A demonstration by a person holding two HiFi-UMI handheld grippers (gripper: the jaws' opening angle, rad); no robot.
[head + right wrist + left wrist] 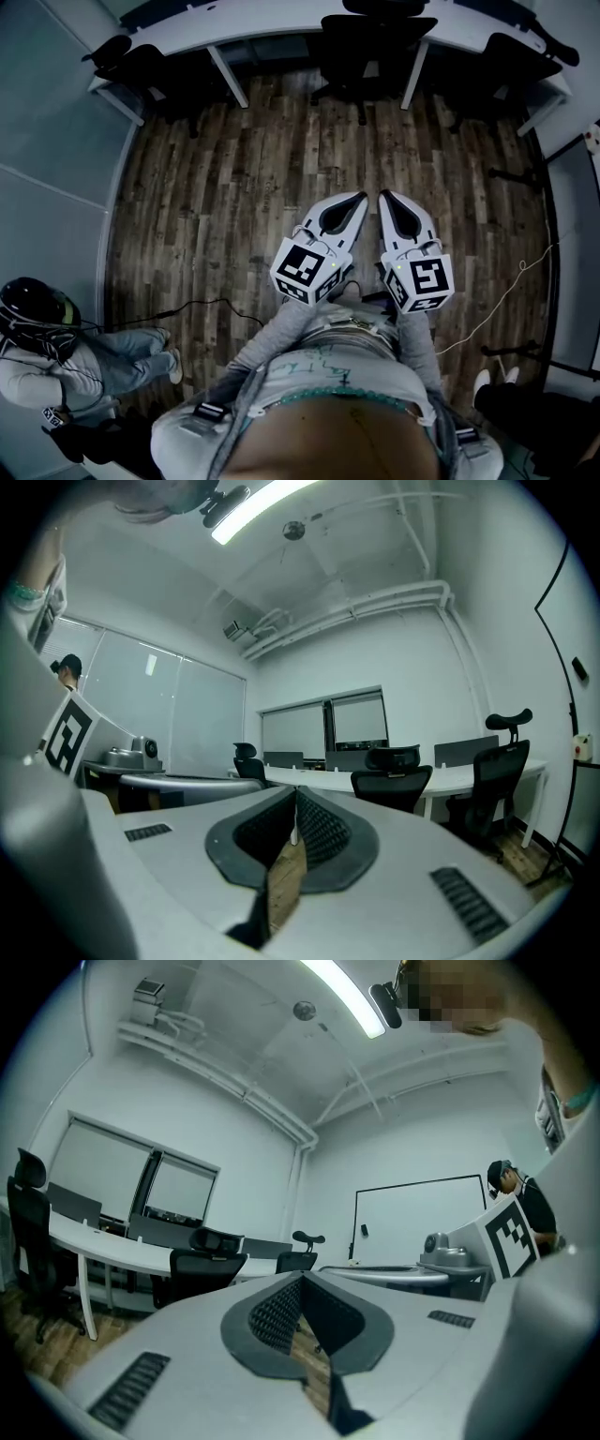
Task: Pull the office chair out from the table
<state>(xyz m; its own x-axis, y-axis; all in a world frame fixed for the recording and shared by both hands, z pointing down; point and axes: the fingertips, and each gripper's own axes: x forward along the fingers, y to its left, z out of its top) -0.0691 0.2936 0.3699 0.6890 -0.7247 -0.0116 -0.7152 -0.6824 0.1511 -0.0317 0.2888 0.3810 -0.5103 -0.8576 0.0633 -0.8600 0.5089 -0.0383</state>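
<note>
Left gripper (362, 197) and right gripper (383, 195) hang level, side by side just in front of the person's waist, tips aimed across the wood floor (281, 169) toward the table (272, 30). Each pair of jaws is pressed together with nothing between them; only floor shows through the slit in each gripper view.

At the far left a bystander (47, 347) is by the wall, and a black cable (206, 305) runs from there over the boards toward the person's feet. Along the far side, the left chair (141, 66), the middle chair (375, 42) and the right chair (520, 61) all sit tucked against the table, well apart from the grippers. The middle chair lies straight ahead of the tips, so it is probably the one to pull, though the task does not say which. At the right a pale cord (506, 291) trails across the floor.

No step of the pull looks begun. Likely trouble from here:
- The jaws reach the backrest unopened and only push the chair further under.
- A thin pinch on the mesh back slips off once the pull starts.
- The armrests catch under the table edge and the chair tips.
- The chair rolls back faster than expected into the person.
- A step backward snags the cable or the cord.
</note>
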